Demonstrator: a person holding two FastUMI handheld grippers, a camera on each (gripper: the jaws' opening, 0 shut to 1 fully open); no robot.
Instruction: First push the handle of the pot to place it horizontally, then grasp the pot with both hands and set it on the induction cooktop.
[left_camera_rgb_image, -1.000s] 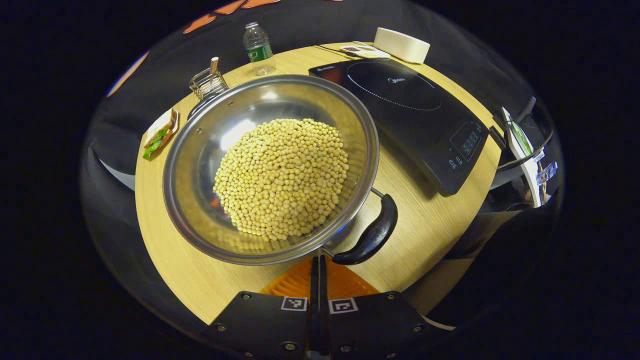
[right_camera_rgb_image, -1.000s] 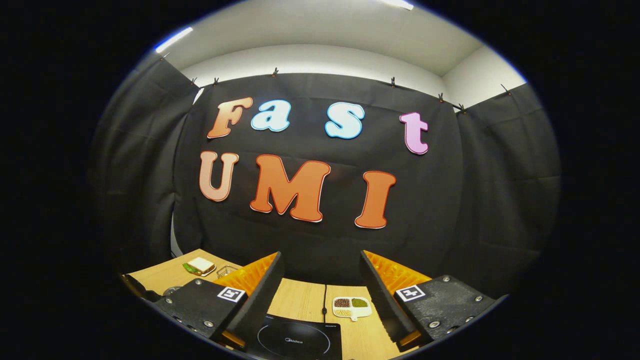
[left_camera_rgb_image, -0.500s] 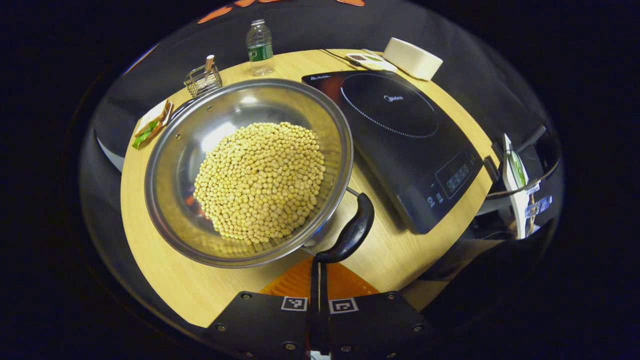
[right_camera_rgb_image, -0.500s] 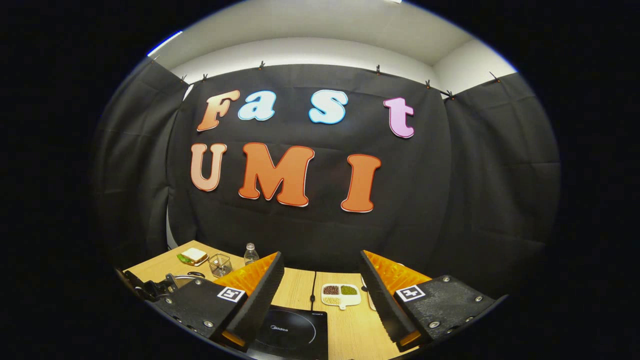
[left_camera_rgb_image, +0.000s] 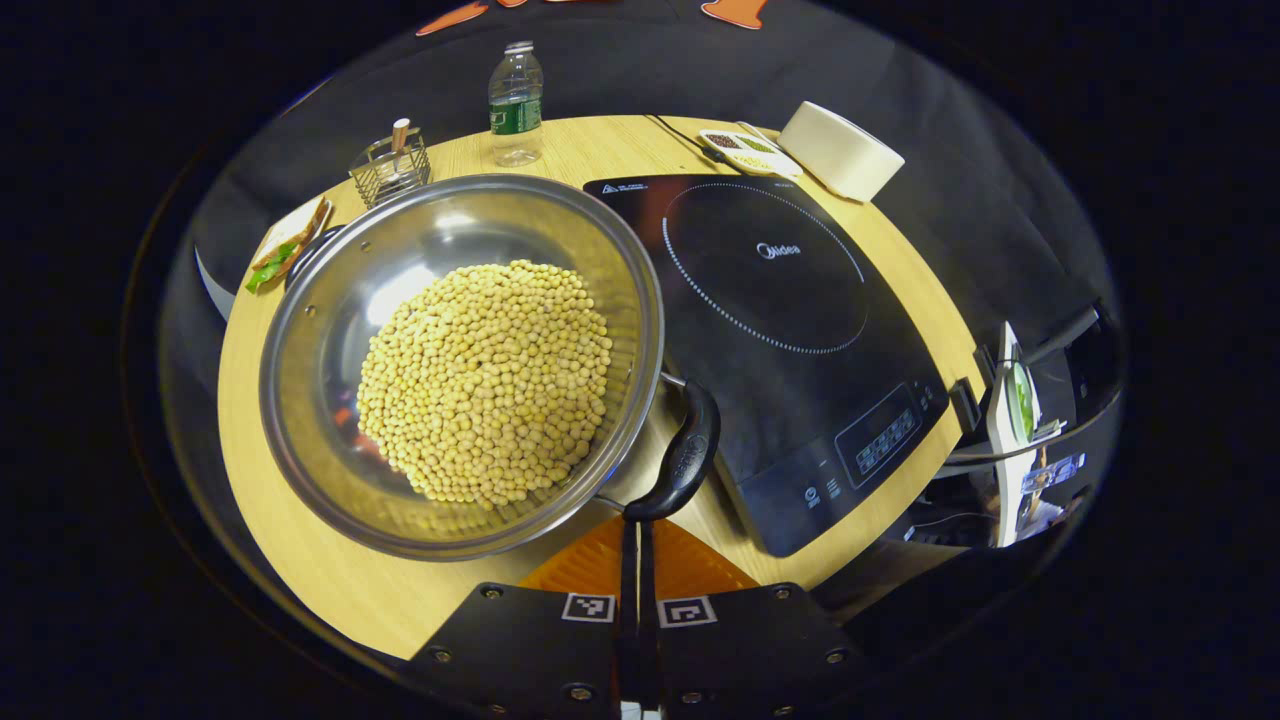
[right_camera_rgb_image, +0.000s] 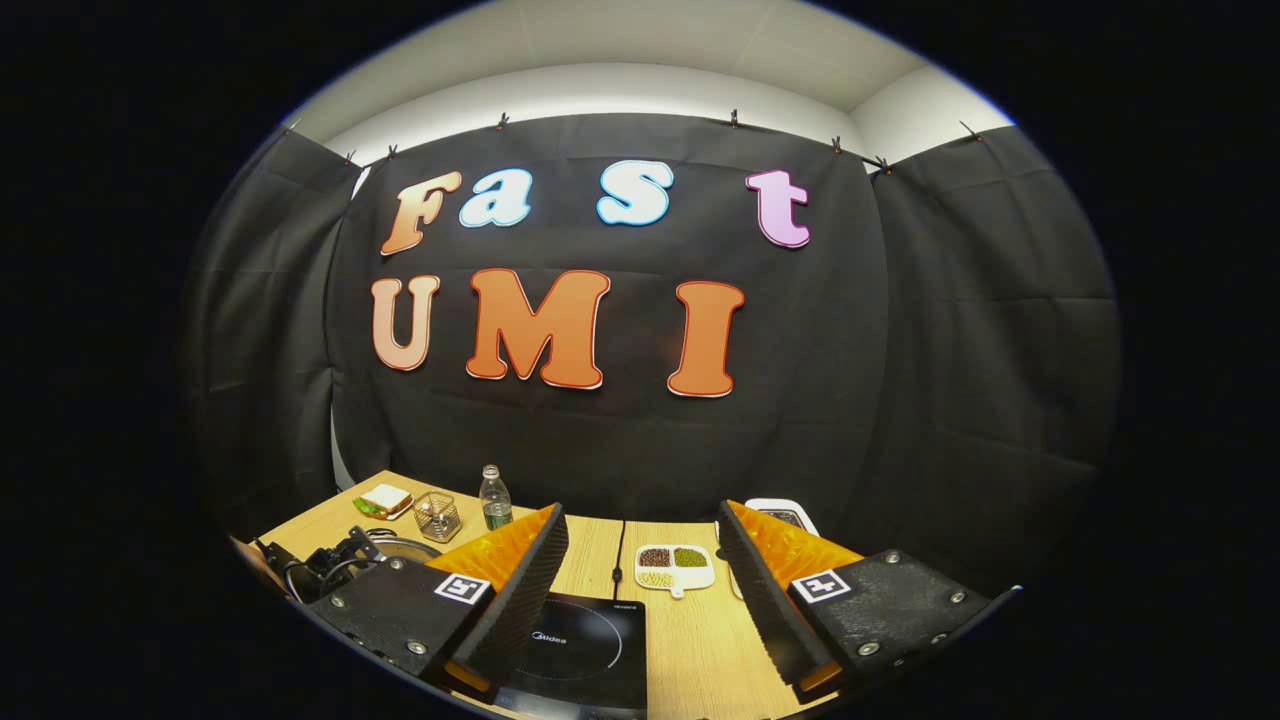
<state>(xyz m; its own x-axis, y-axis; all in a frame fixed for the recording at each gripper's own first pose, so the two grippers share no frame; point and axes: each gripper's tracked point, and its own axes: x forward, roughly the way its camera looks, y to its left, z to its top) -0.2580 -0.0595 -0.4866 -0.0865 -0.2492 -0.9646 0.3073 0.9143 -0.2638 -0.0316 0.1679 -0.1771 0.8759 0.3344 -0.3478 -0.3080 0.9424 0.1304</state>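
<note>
At the near edge of the left gripper view, the left gripper (left_camera_rgb_image: 638, 540) has its jaws pressed together with nothing between them, and its tips meet the near end of the pot's black handle (left_camera_rgb_image: 682, 462). Just beyond, the steel pot (left_camera_rgb_image: 320, 300) sits on the wooden table (left_camera_rgb_image: 330, 590), heaped with yellow beans (left_camera_rgb_image: 487, 380); its handle runs along the pot's right side, close against the left edge of the induction cooktop (left_camera_rgb_image: 780, 300), which lies to the right. Farther back stand a wire basket (left_camera_rgb_image: 388, 170), a water bottle (left_camera_rgb_image: 516, 104), a small divided dish (left_camera_rgb_image: 742, 150) and a white roll (left_camera_rgb_image: 840, 150), with a sandwich (left_camera_rgb_image: 280, 255) at the far left.

Low in the right gripper view, the right gripper (right_camera_rgb_image: 640, 575) hangs above the cooktop with its jaws wide apart, holding nothing.
</note>
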